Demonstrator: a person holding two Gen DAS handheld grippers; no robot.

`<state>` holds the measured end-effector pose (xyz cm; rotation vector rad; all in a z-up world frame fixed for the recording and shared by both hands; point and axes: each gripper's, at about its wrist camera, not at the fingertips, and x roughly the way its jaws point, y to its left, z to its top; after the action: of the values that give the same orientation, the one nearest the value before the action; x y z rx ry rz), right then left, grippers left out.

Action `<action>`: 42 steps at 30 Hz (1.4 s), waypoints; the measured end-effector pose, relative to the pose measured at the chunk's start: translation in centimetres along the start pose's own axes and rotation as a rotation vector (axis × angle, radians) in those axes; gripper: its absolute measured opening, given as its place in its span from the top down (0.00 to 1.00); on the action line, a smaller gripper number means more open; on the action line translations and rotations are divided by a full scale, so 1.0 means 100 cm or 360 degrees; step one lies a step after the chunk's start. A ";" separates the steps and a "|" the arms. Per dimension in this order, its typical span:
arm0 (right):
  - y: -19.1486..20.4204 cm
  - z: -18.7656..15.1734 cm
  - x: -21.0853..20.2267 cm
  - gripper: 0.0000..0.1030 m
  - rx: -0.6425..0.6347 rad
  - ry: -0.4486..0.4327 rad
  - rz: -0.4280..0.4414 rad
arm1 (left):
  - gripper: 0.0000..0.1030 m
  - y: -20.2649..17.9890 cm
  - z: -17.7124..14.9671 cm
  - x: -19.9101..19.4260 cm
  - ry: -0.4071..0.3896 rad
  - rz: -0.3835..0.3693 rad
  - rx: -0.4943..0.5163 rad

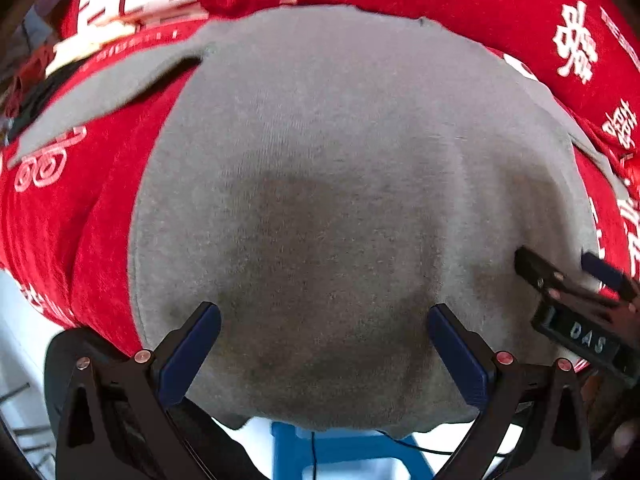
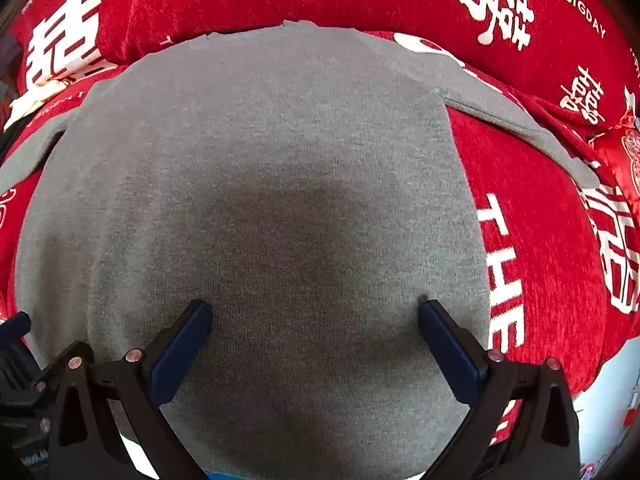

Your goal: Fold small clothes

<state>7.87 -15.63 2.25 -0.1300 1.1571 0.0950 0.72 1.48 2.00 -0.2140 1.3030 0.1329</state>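
Garment (image 1: 320, 160), one grey piece, lies flat on a red printed cover (image 1: 100, 220); two tongs, left (image 1: 324, 316) and right (image 2: 316, 312), hover spread wide.

A red cover (image 2: 540, 220) printed with white characters and letters — "THE BIGDAY" among them — spreads over the surface. Below its edge, a blue stool (image 1: 340, 448) stands on pale floor (image 1: 16, 344).

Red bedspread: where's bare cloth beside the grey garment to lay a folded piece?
On the red bedspread, the widest bare patch lies right of the grey garment, below its right sleeve, over the white lettering. A narrower strip lies left of the garment, under its left sleeve. The near hem is crowded: the open left gripper and right gripper are over it.
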 end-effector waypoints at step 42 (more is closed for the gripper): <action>0.002 -0.009 0.003 0.00 0.0022 -0.0066 -0.0014 | 0.00 0.012 -0.004 0.029 0.0084 0.0026 -0.0070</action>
<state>7.13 -15.58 1.60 -0.1208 1.1158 0.0814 0.86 2.52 -0.97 -0.2458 1.3557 0.1712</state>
